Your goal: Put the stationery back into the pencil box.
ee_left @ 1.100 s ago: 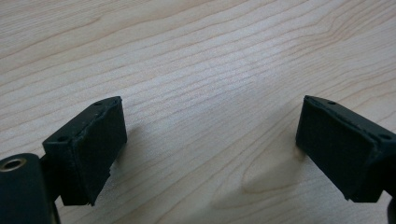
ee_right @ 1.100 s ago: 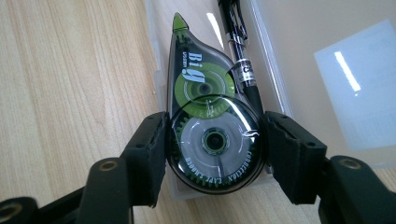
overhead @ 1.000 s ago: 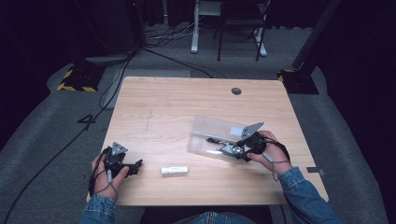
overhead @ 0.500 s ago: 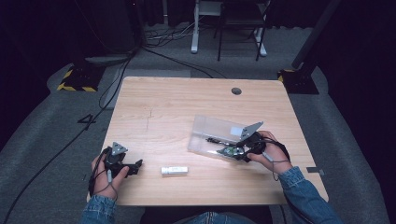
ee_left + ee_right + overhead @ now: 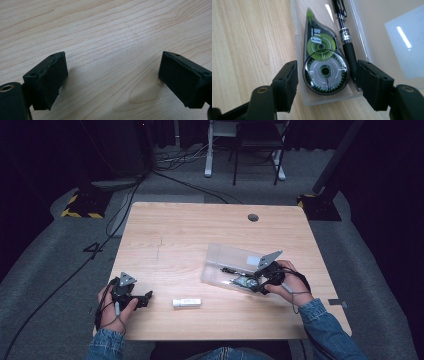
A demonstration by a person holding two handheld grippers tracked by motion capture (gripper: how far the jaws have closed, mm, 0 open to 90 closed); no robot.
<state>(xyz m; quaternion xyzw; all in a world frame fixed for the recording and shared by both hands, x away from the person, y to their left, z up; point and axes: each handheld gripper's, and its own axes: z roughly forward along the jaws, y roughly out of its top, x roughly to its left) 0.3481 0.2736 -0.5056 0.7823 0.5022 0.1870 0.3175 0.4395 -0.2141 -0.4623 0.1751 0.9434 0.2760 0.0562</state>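
Risk: right gripper (image 5: 325, 85) jaws spread astride correction tape (image 5: 323, 65) in clear case (image 5: 298, 53); closing could pinch wall, pen (image 5: 345, 40). Left gripper (image 5: 112, 82) spread, empty.

Bright, evenly lit table (image 5: 190, 240), dark surroundings, soft focus.

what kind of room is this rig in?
Probably a lab or recording studio: a lone wooden table on grey carpet, dark surroundings, cables on the floor, and hazard-striped stand bases beside it.
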